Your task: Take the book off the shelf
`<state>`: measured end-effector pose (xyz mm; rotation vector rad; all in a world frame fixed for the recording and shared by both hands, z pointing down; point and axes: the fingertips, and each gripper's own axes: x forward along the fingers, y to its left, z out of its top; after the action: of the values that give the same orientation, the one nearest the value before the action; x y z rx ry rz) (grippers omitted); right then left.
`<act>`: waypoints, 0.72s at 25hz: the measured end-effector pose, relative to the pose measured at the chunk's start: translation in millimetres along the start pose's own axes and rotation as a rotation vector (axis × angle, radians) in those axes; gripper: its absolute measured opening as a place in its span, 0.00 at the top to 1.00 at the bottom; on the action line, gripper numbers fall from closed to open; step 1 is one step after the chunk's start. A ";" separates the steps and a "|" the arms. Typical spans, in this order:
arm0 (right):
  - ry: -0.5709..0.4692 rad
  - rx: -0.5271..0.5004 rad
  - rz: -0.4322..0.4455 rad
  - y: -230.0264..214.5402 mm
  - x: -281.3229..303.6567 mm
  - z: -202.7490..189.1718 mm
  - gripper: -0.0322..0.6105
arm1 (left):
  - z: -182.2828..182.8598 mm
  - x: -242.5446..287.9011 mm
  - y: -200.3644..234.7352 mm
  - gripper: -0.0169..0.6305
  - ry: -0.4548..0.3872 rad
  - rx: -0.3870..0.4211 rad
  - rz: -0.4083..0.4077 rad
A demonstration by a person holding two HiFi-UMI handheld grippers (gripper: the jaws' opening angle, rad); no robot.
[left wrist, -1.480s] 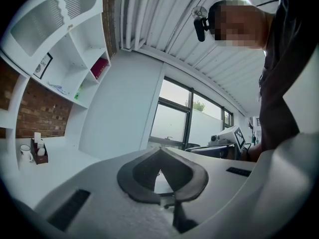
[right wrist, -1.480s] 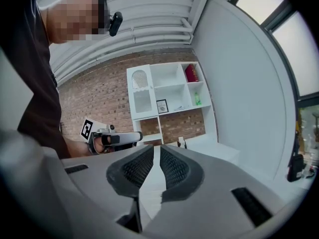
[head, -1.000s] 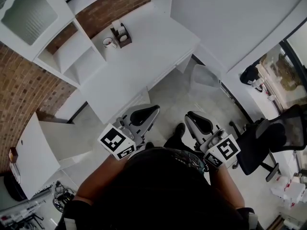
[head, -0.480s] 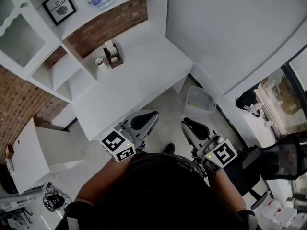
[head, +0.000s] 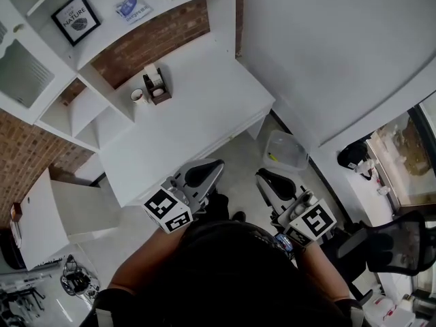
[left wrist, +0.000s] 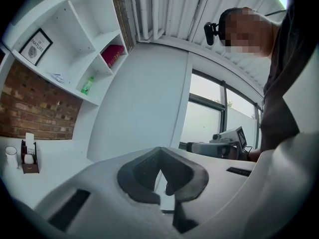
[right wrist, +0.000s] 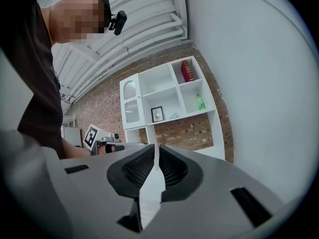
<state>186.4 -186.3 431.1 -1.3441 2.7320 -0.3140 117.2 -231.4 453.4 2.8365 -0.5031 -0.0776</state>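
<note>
Book (left wrist: pixel 112 55), red, sits in the top right compartment of the shelf (left wrist: pixel 97 15), well apart from us. We now stand nearer the tabletop (head: pixel 191 107) than a second ago. Left gripper (left wrist: pixel 159 151) and right gripper (right wrist: pixel 155 148) keep their jaws clenched and empty, so the reach is still to come.

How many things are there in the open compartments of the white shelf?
4: a red book top right, a green bottle in the compartment below it, a framed picture left of the bottle, a flat packet beside the picture. More may be hidden behind the glazed door.
</note>
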 end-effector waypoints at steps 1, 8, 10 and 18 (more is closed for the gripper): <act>0.000 -0.004 -0.004 -5.6 2.2 2.1 0.89 | 0.7 4.6 3.7 0.96 0.000 0.000 -0.001; 0.032 -0.069 0.003 -42.3 31.9 10.4 0.91 | 15.4 33.0 42.4 0.96 -0.027 0.010 -0.001; 0.018 -0.087 0.019 -47.6 48.4 18.7 0.91 | 22.2 35.7 58.2 0.96 -0.033 0.017 0.006; -0.040 -0.170 0.099 -60.3 151.2 72.4 0.92 | 84.6 24.1 143.1 0.96 -0.093 0.110 0.036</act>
<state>152.3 -352.4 376.4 -1.2307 2.8338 -0.0486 84.2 -390.0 409.0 2.9400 -0.5960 -0.1818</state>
